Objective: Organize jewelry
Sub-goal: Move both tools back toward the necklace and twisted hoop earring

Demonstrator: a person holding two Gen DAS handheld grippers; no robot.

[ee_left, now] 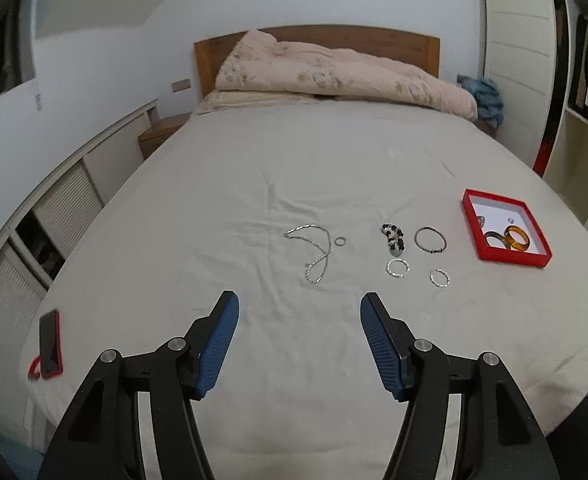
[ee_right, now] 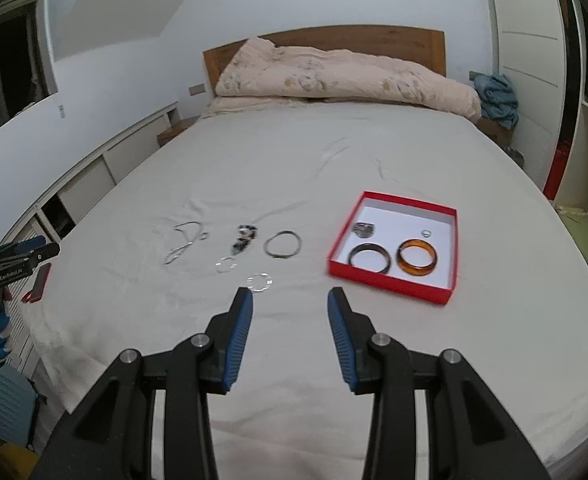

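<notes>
Both your left gripper [ee_left: 299,312] and right gripper [ee_right: 290,306] hang spread and empty over the bed's [ee_left: 333,168] near edge. Loose pieces lie mid-bed: silver chain [ee_left: 313,250], beaded bracelet [ee_left: 393,238], wire bangle [ee_left: 431,239]. The red box [ee_right: 389,282] sits toward the right edge. I judge the chain light, limp and slippery; pinch it where it bunches. Take the stiff bangle across its rim.

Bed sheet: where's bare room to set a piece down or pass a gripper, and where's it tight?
Free: the sheet between the jewelry row and the duvet, and the strip between the phone and the chain. Crowded: from the chain across the beads and bangle to the red box, two hoops just in front.
</notes>
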